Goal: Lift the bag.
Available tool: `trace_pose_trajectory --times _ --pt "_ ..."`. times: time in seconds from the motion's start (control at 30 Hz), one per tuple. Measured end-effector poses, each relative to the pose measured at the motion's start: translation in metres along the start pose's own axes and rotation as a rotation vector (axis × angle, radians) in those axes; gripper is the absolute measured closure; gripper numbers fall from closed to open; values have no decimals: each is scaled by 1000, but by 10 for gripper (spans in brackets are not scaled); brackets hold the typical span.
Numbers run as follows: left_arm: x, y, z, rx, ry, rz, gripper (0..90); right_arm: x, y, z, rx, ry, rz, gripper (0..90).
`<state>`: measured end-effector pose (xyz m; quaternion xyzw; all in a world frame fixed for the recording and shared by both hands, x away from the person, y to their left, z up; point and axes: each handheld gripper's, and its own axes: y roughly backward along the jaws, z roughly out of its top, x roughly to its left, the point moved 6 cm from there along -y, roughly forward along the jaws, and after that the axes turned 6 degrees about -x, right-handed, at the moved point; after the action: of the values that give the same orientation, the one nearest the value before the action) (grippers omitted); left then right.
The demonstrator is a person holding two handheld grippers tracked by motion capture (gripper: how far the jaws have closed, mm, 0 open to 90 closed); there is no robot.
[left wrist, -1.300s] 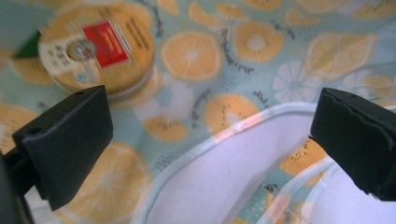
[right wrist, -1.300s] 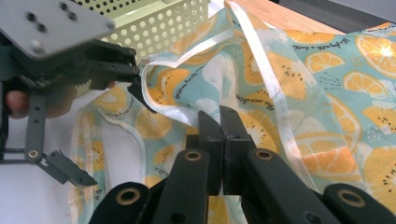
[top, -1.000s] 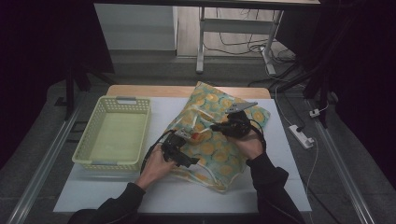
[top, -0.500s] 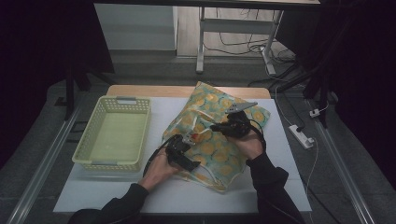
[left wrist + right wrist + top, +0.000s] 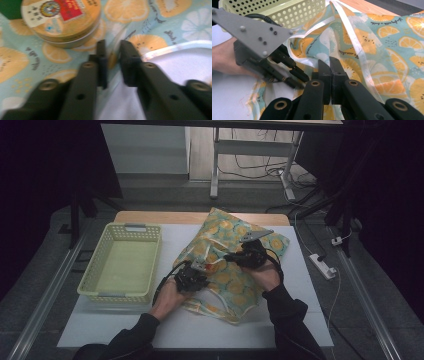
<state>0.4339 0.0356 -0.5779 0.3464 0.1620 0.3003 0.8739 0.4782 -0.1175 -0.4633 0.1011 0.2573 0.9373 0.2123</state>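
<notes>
A person seated at the near edge of the white surface [image 5: 125,330] works a fabric bag [image 5: 240,285] printed with orange slices, which lies right of centre, between both hands. The left tongs [image 5: 111,53] have just been closing, and their jaws now stand close together around a fold of the bag's edge by its white trim (whether the pads actually press the cloth cannot be told). A round gold tin [image 5: 62,21] with a red label rests on the fabric just beyond those jaws. The right tongs [image 5: 329,65] are clamped tight on the cloth at the bag's opening, a little farther and to the right of the left pair. A pale green perforated basket [image 5: 95,270] stands at the left of the surface, just beside the bag.
</notes>
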Motion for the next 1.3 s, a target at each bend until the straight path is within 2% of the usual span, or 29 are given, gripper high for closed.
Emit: trace_pose_trajectory --times 0.07,0.2,0.57,0.73,0.87,0.97,1.23,1.3 --pt "-1 -1 1 5 -3 -7 887 0 0 0 0 0 0 893" --pt "-3 -1 2 16 -14 17 890 -1 0 0 -1 -4 -1 893" --pt "-5 1 4 31 12 44 893 -3 4 1 -12 -4 -6 893" --pt "-4 9 8 9 61 18 894 -4 7 3 -22 -8 -9 893" --pt "-5 15 12 -8 84 -9 894 -4 8 3 -21 -8 -8 893" --pt "-6 22 17 -21 83 -26 894 -4 7 2 -18 -6 -8 893" --pt "-8 40 28 -70 121 -69 895 -4 6 2 -13 -8 -7 893" --pt "-8 45 31 -79 120 -71 895 -4 6 1 -12 -8 -5 893"
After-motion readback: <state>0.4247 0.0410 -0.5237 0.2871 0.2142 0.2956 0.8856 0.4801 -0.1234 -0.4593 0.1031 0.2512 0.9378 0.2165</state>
